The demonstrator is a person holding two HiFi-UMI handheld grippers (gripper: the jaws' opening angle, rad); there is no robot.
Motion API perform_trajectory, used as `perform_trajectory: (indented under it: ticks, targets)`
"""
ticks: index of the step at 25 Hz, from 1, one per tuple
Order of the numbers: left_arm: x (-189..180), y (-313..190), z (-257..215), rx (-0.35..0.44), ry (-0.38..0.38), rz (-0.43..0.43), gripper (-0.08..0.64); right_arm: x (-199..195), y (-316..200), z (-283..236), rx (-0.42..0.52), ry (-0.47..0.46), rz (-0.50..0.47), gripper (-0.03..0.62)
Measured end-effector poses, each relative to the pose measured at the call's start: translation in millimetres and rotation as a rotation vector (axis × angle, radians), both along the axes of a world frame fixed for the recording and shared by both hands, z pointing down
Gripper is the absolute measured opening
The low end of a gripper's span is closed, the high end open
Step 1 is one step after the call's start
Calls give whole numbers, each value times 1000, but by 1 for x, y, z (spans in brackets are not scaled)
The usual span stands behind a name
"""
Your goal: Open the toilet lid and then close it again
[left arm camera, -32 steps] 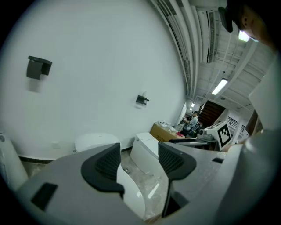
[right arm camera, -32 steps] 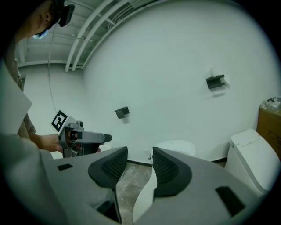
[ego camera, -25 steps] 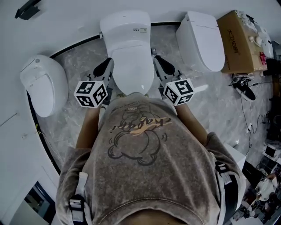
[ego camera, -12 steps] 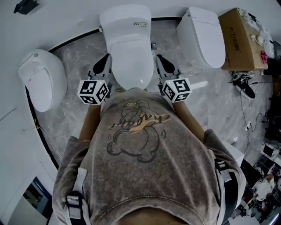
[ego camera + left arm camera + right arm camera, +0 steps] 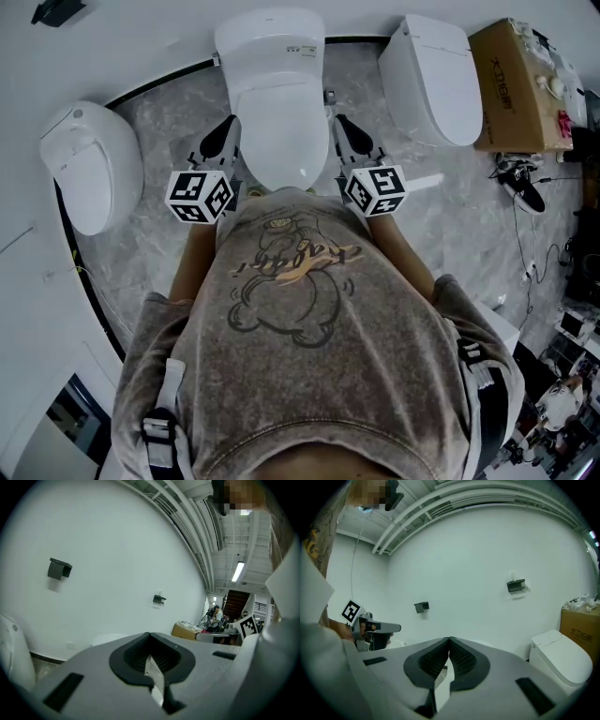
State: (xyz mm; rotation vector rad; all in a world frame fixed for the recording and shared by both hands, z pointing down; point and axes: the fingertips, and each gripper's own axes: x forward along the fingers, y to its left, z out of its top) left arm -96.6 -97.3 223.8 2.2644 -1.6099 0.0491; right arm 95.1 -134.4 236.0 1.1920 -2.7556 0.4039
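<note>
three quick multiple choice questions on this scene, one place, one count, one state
1. Where is the cardboard box? A) beside the right-hand toilet, on its far side B) at the far left of the view C) behind the person
2. How many toilets show in the head view? A) two B) three C) five
3. How do the jaws of the left gripper and the right gripper stand? A) both shut B) both wide open C) only the left open
Answers: 1 A, it stands at the right edge. 2 B, the left toilet, middle toilet and right-hand one. 3 A, each gripper view shows its pads meeting, nothing between.
</note>
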Motion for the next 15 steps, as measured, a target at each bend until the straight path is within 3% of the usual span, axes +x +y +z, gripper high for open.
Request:
perform_trajectory:
  ticks: [15]
  targets:
    - [-9,5,-3,-15,-19,-30,9,-2,0,-3,-2,-11,5,28]
